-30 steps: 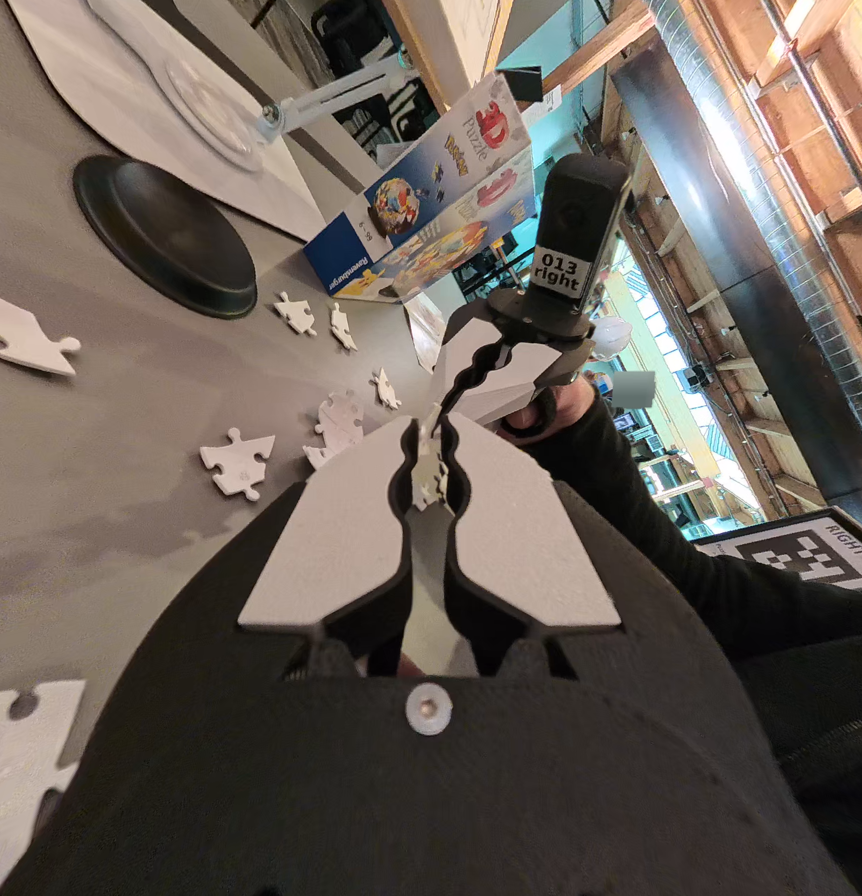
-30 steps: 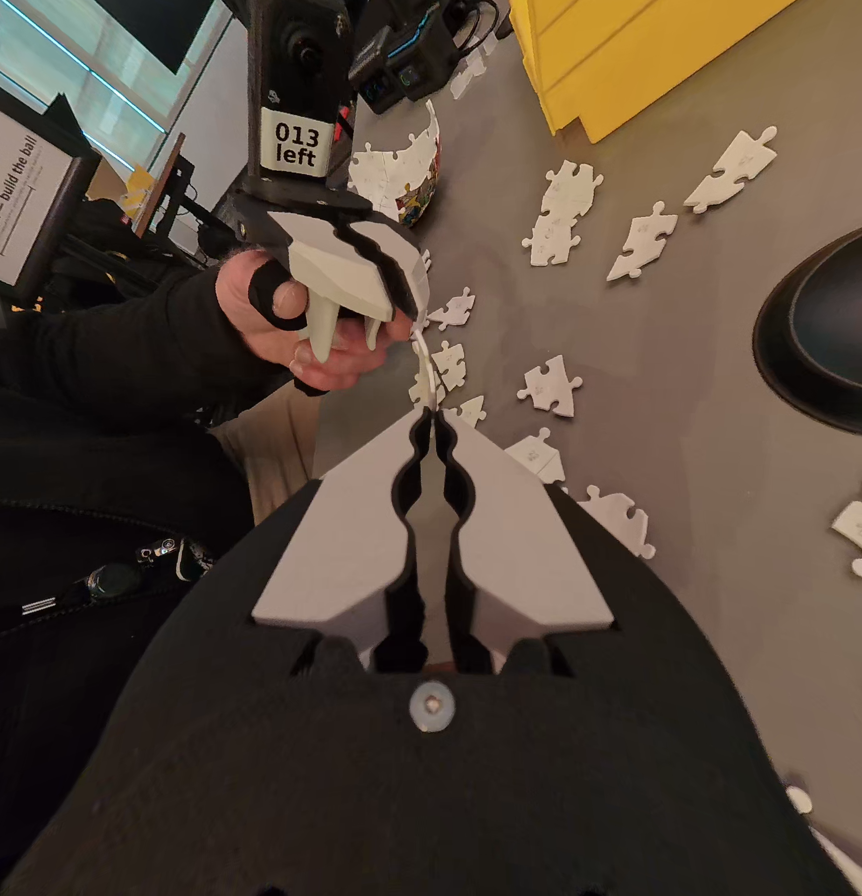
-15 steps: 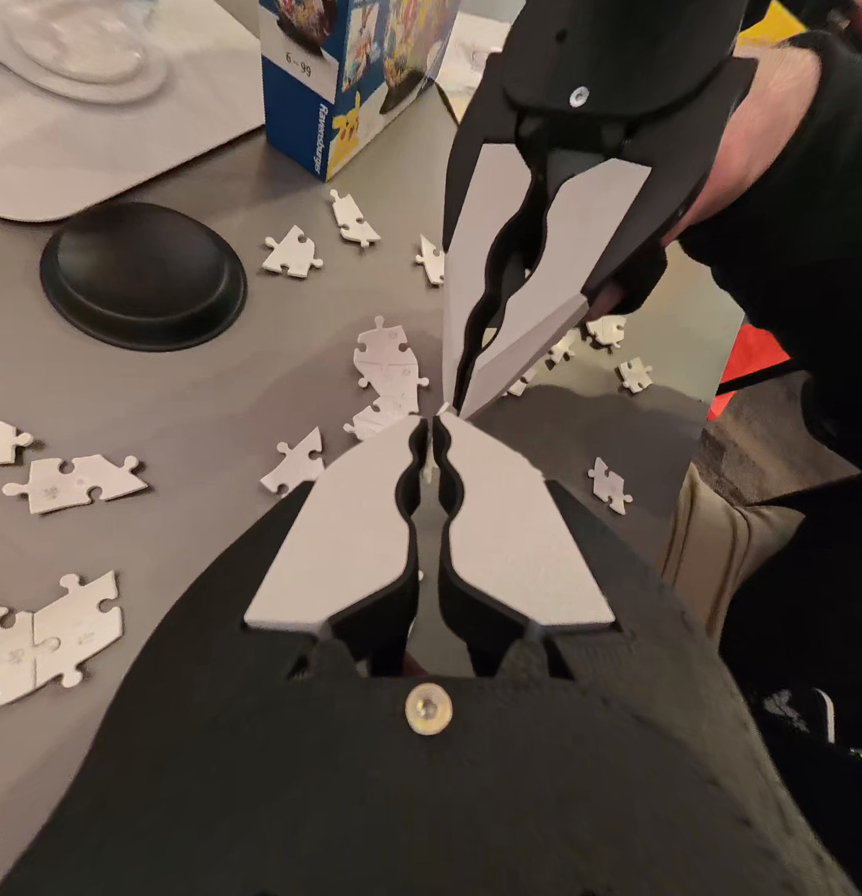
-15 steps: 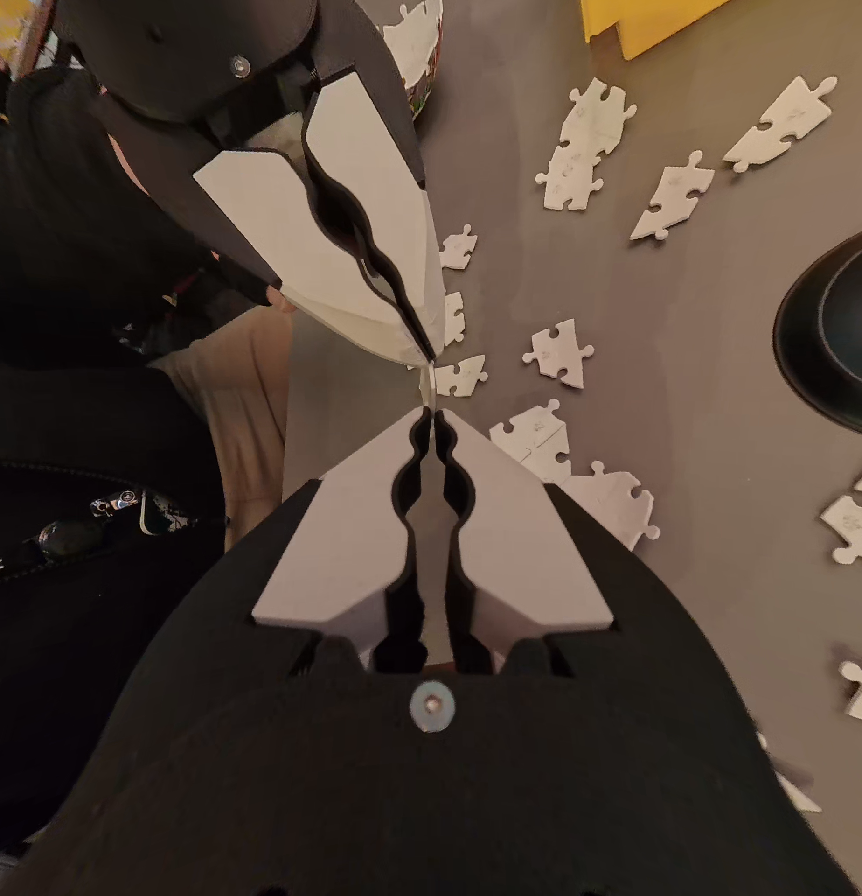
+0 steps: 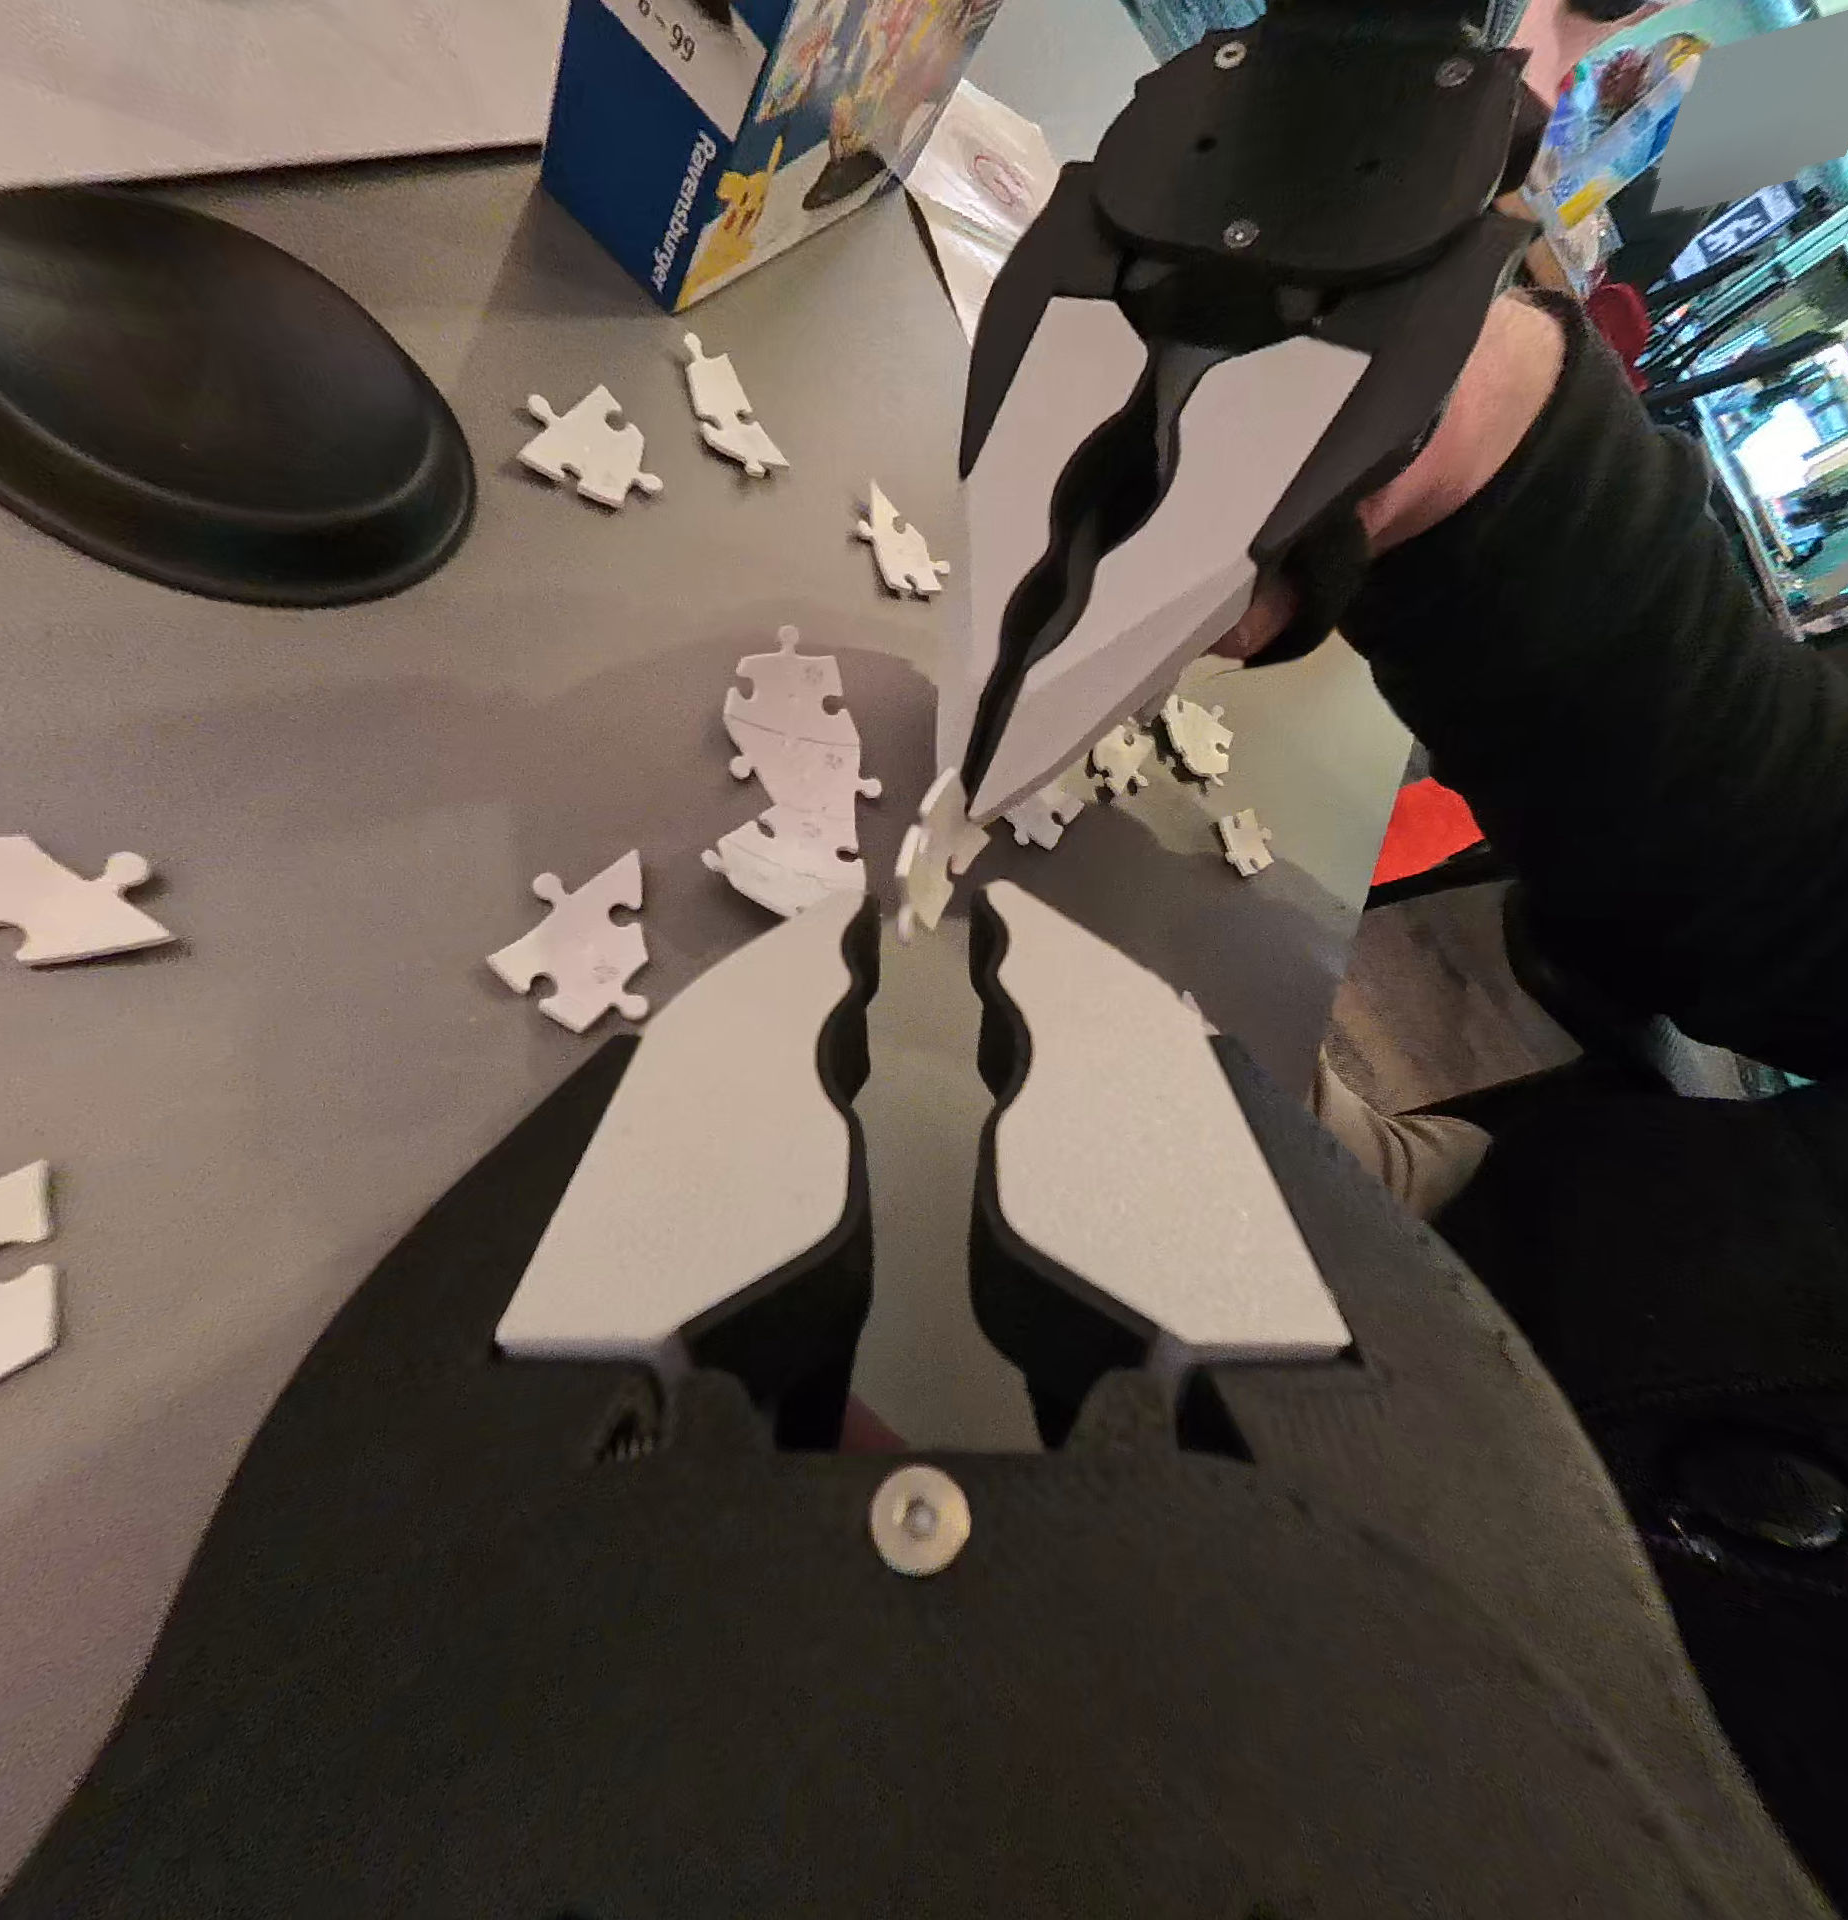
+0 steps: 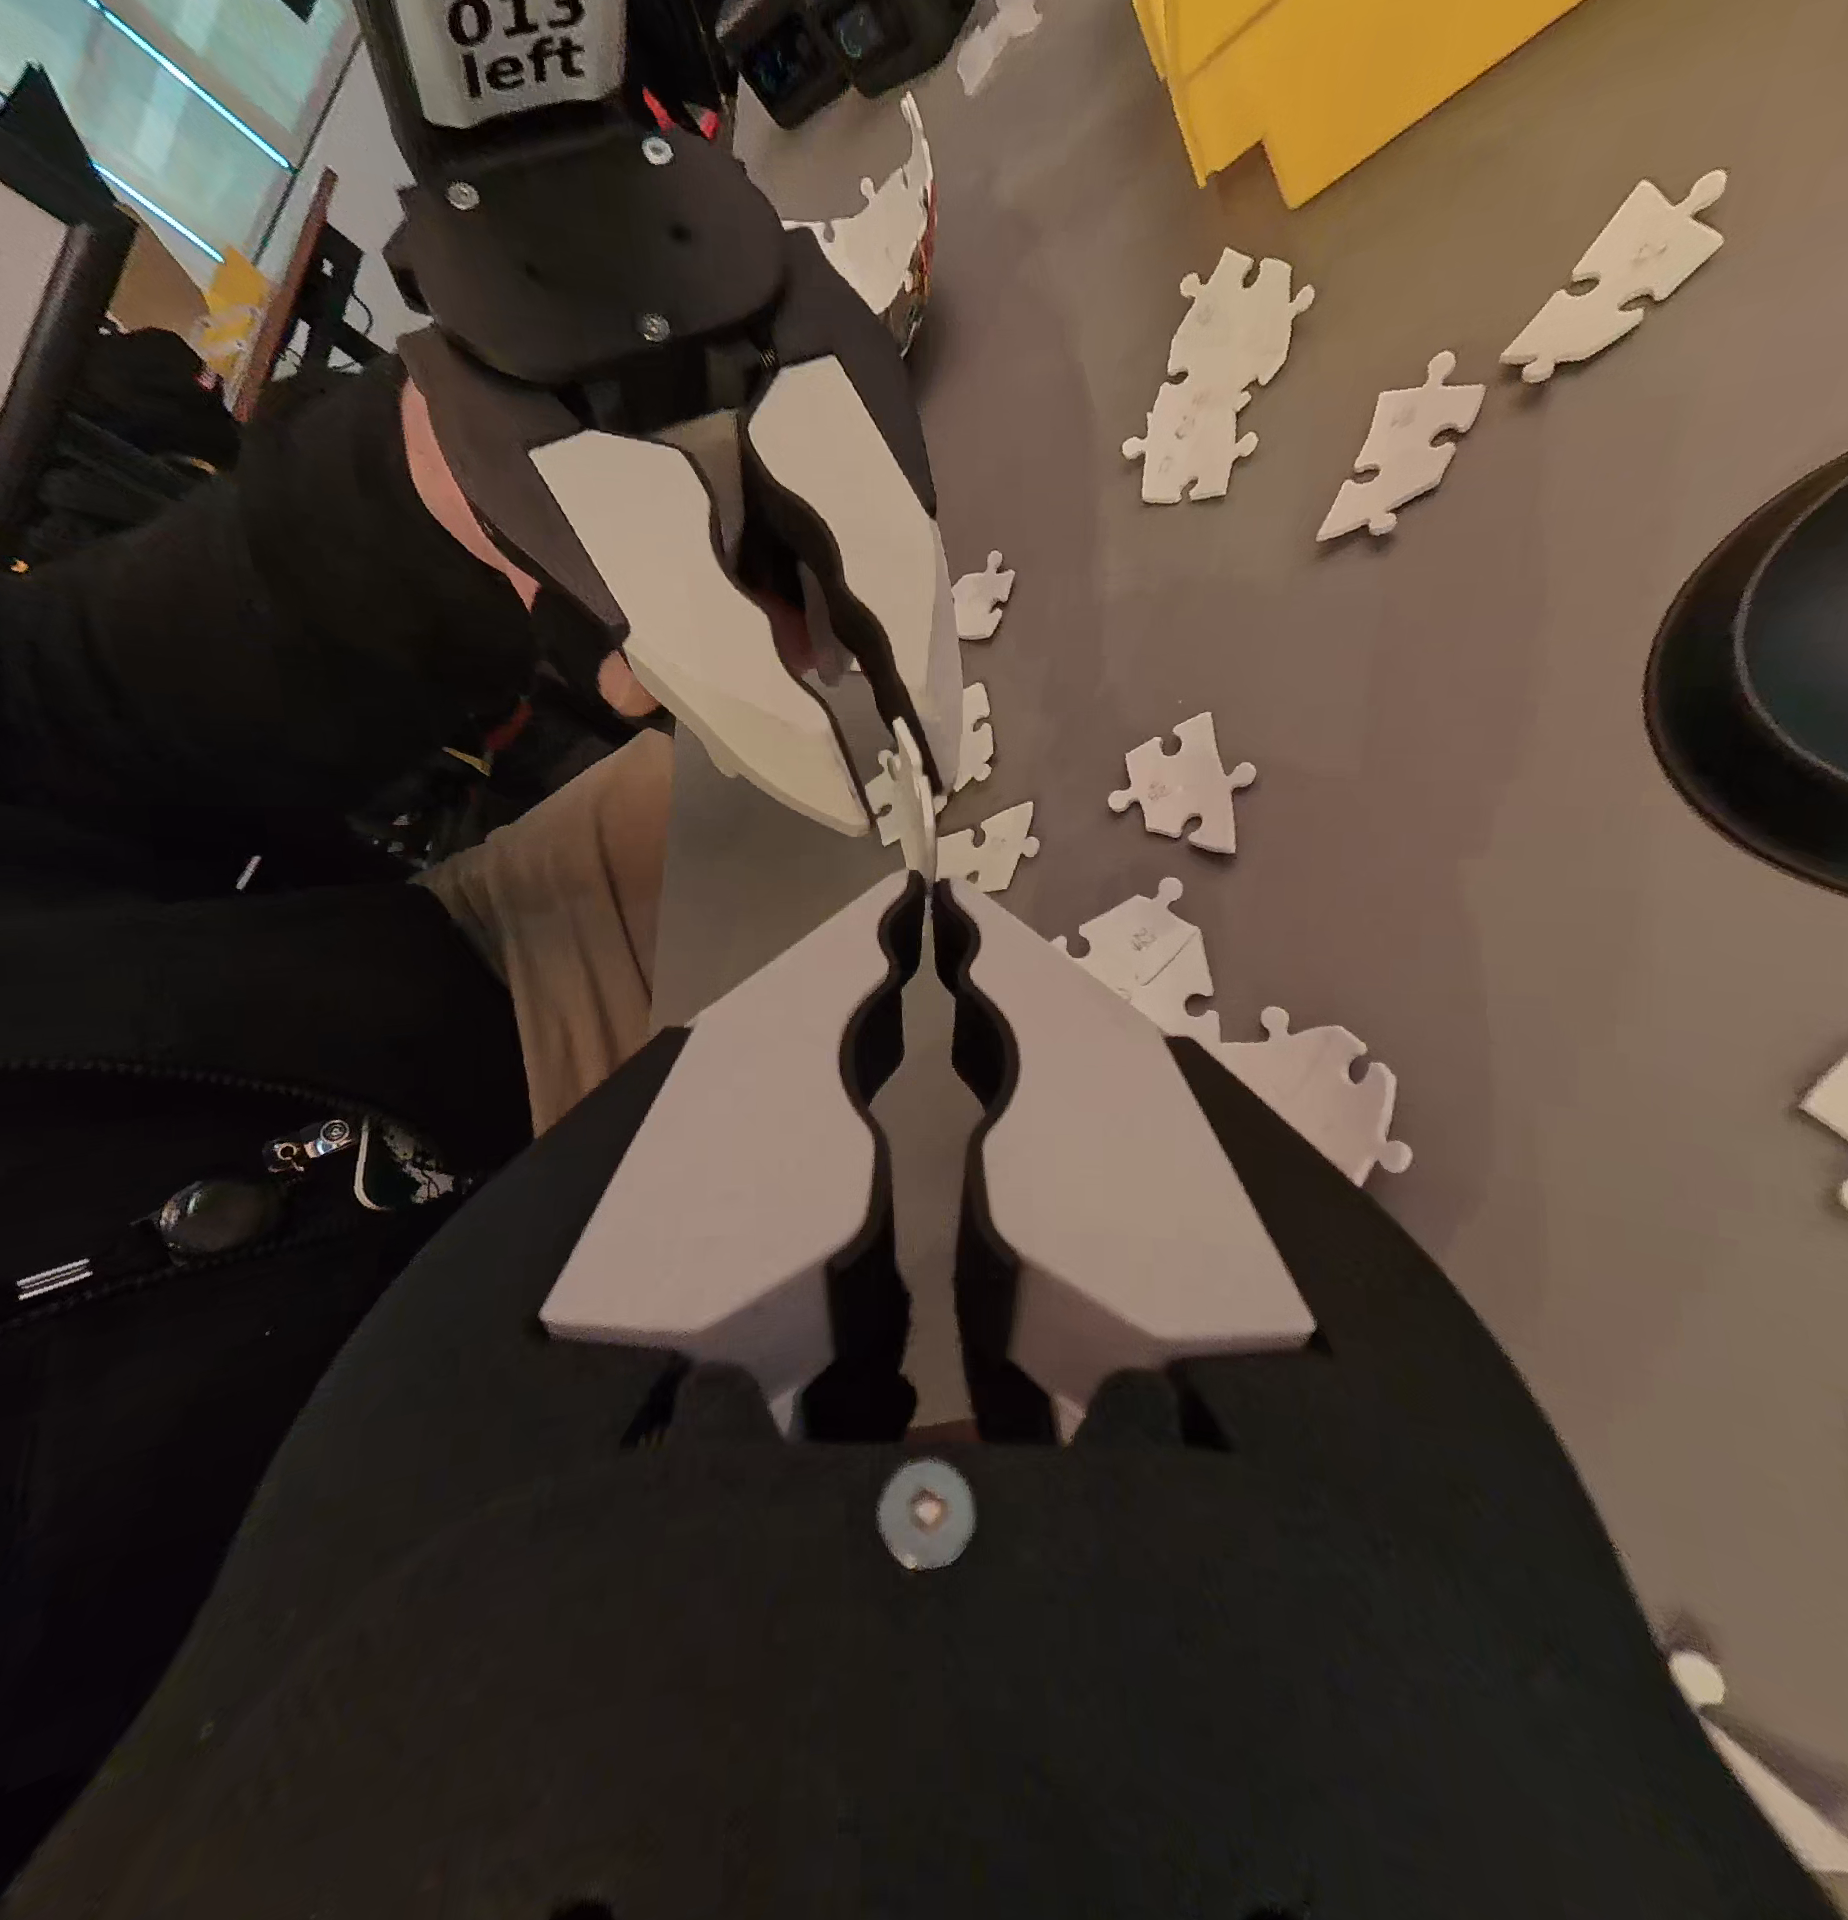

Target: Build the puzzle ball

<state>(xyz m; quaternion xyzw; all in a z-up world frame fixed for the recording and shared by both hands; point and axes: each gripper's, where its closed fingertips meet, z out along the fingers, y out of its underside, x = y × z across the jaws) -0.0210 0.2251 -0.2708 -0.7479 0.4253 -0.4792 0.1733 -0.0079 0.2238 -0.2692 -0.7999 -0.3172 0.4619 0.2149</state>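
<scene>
The build looks to be at an early stage, judging from how much lies loose. Most pieces lie white side up and scattered over the grey bench (image 5: 276, 727); a few are already joined into small flat clusters, such as the curved strip of joined pieces (image 5: 800, 769) near the middle and a pair (image 6: 1206, 390) toward the far side in the right wrist view. A larger curved shell section (image 6: 884, 234) stands near the far edge, the only part that suggests a ball so far. The black round stand (image 5: 182, 416) holds nothing visible. Above the bench's near edge, one small puzzle piece (image 5: 935, 857) is held in the air: the right gripper (image 5: 967, 805) has its fingers closed on the piece's upper end, while the left gripper (image 5: 925, 935) has its fingers parted with a clear gap, the piece's lower end hanging just at their tips and not clamped. This appears to be a handover or regrasp of a single piece. Nearly all joining remains, and so does seating the ball on its stand. The puzzle box (image 5: 722, 135) stands at the far side.
</scene>
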